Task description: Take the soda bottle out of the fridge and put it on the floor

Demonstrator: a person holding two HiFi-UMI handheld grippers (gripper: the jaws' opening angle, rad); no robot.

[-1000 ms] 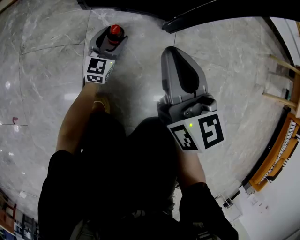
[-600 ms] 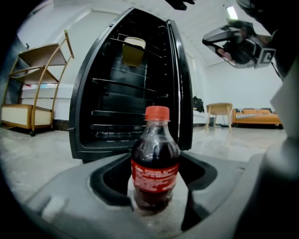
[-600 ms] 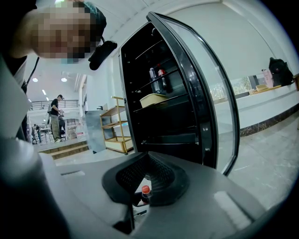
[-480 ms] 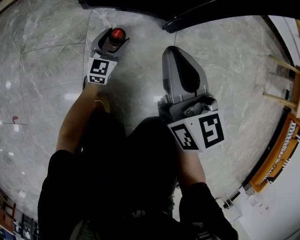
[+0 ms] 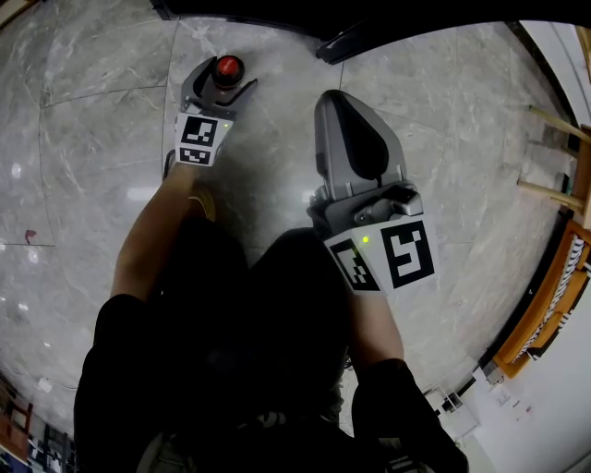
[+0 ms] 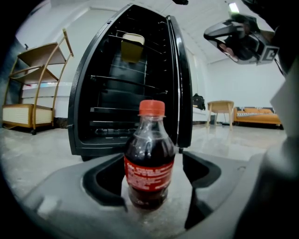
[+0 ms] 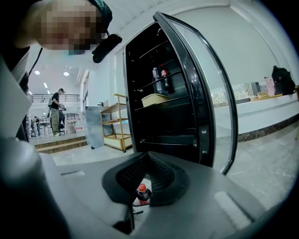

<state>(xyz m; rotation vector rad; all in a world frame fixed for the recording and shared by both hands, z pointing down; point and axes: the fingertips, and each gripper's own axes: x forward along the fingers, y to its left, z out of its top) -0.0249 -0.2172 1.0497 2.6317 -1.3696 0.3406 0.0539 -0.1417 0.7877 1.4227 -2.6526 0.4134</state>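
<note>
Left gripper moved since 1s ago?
Yes: the left gripper has just been opening its jaws off the soda bottle between them; against the floor seam it hardly shifted.

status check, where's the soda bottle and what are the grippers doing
Left hand-held gripper jaws just opening, bottle upright between them on floor, not gripped. Right hand-held gripper shut, empty. Nothing in the way.

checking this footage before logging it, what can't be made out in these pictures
- Soda bottle label print: blurred in the left gripper view.
- Soda bottle's lower part, right gripper view: hidden behind the shut right tongs.
- Fridge interior, head view: cut off by the top edge.
- Items on an upper fridge shelf, right gripper view: too small to identify.
</note>
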